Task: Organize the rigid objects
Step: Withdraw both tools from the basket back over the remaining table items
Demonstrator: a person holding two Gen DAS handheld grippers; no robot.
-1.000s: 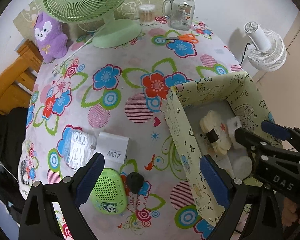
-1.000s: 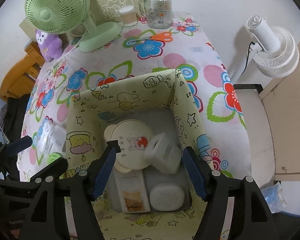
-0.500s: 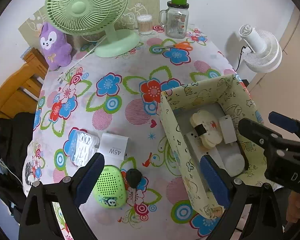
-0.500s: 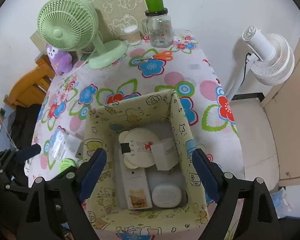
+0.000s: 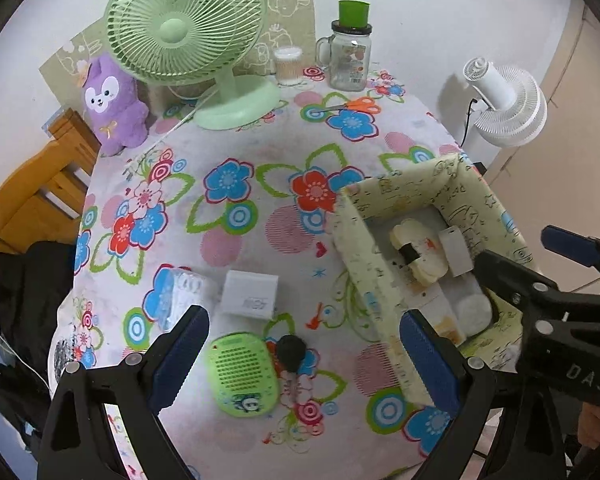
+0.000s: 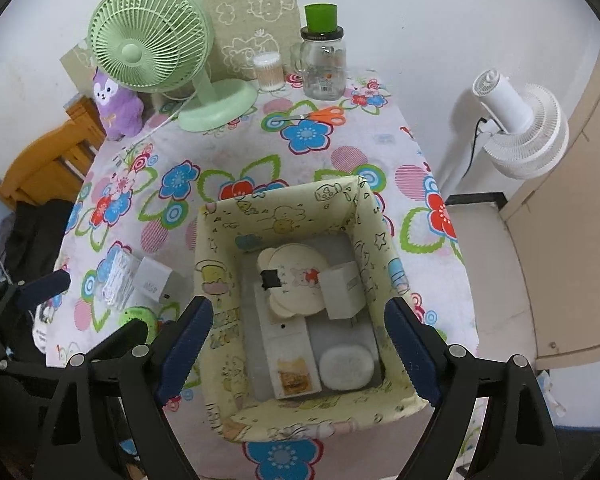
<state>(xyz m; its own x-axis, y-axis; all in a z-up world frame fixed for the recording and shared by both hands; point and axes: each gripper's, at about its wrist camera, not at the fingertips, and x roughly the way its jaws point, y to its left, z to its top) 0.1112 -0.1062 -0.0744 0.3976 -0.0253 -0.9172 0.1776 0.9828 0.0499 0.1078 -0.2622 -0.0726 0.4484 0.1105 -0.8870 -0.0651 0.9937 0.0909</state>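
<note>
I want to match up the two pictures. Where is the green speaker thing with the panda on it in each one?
Left wrist view: the green panda gadget lies low in the middle on the tablecloth, between the left tool's fingers, beside a black key.
Right wrist view: only its top edge peeks out at lower left, behind the left tool's arm.
Shared landmark: the white charger block just beyond it in both.

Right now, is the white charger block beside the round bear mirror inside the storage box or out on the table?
Inside: the white charger block lies on the yellow storage box floor, leaning against the bear mirror.
</note>
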